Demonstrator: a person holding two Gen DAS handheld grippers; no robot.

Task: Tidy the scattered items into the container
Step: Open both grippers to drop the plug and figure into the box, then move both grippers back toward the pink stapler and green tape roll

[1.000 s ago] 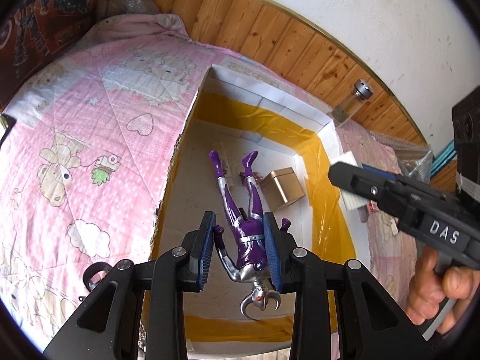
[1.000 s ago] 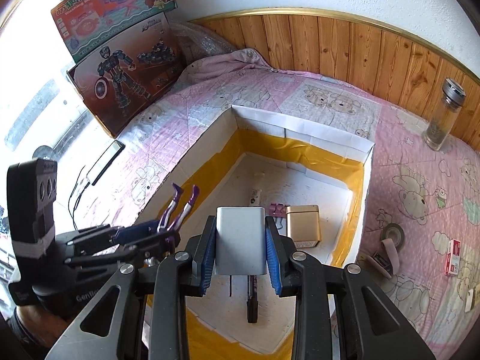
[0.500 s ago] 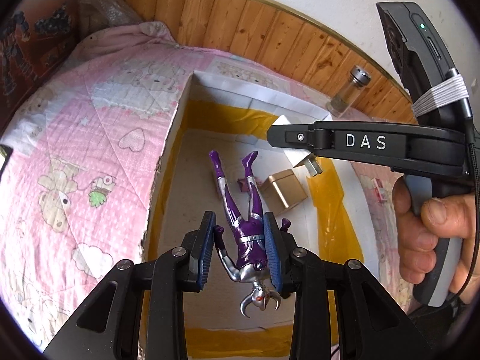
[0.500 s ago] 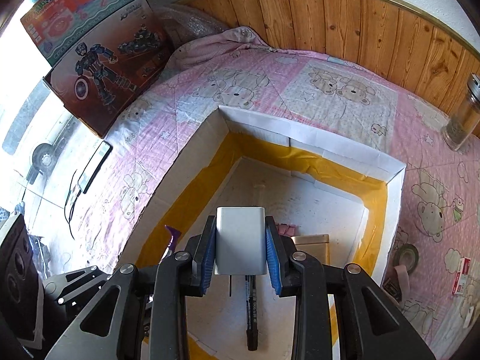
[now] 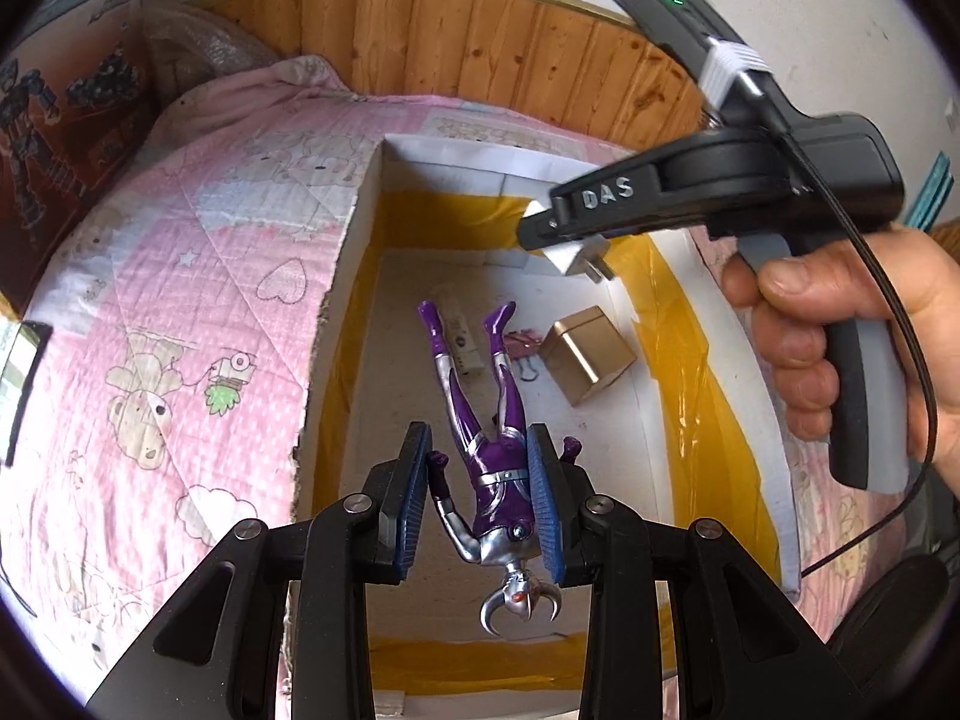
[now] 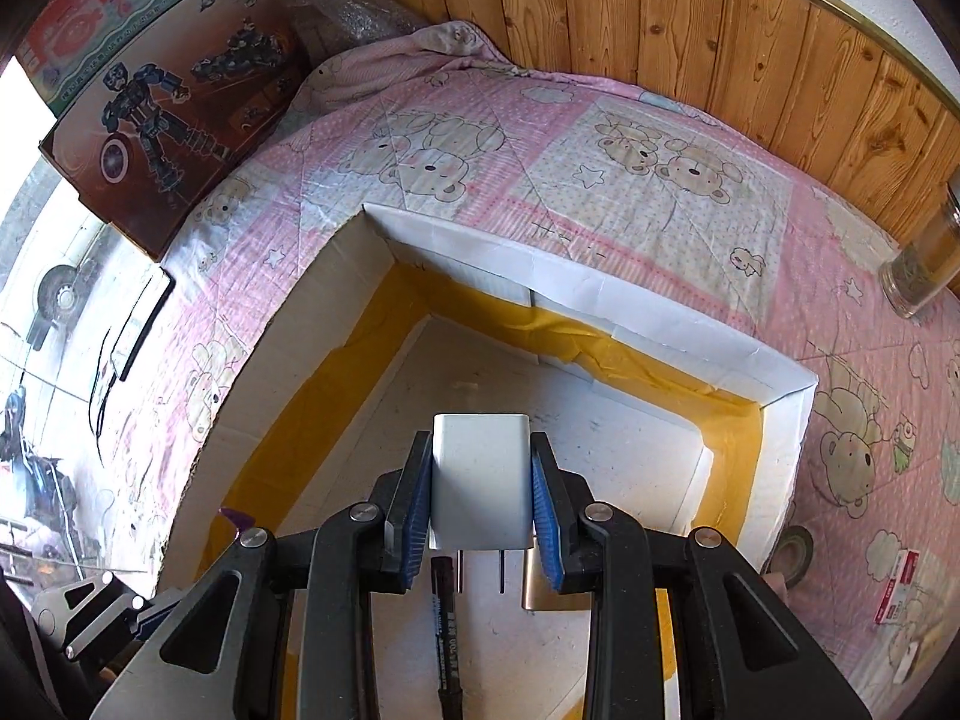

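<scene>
While poised over the box [image 5: 462,150]:
Left gripper [image 5: 480,507]: clamped on purple figure [image 5: 489,420], torso, hanging head-down; rigid, light, limbs fragile.
Right gripper [image 6: 482,504]: clamped on white charger [image 6: 480,480], flat sides; hard, smooth, far right.

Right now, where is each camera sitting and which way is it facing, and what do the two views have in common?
Left wrist: rides the left gripper, angled down into the box; its jaws hold the purple figure; the right gripper and hand show.
Right wrist: rides the right gripper, angled down over the box; its jaws hold the white charger.
Shared: box, pink quilt, gold tin, charger.
</scene>
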